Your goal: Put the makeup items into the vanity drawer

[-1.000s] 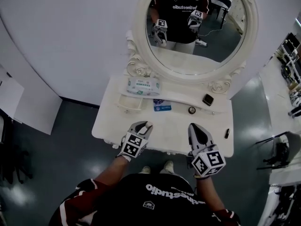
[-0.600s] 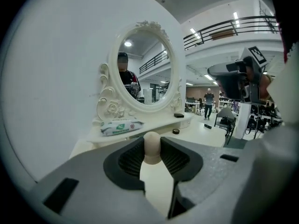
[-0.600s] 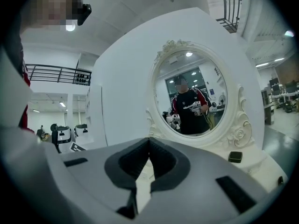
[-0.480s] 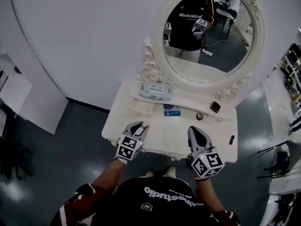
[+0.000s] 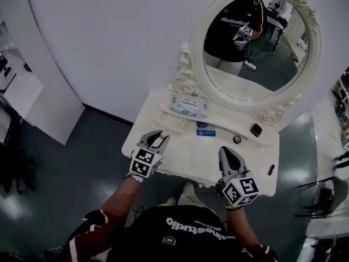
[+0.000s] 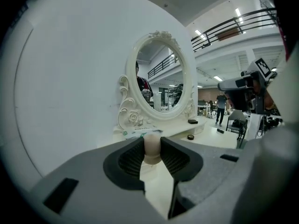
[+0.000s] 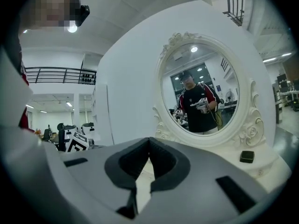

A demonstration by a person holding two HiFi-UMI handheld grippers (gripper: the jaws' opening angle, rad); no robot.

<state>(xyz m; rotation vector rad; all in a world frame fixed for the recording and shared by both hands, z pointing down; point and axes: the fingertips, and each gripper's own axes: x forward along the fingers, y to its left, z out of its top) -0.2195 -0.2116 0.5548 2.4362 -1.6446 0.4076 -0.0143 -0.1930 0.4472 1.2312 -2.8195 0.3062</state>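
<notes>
Left tool (image 5: 156,141) has shifted to the bench's (image 5: 188,154) front-left corner vs 1 s ago, clenched on a beige rounded item (image 6: 152,146). Right tool (image 5: 226,152) hovers over bench front, jaws together, nothing btwn them. Compact (image 5: 256,130) sits near mirror (image 5: 256,42).

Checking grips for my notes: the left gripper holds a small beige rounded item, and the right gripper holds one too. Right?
Not quite. The left gripper does hold the small beige rounded item, but the right gripper holds nothing: the right gripper view shows its jaws together and empty.
</notes>
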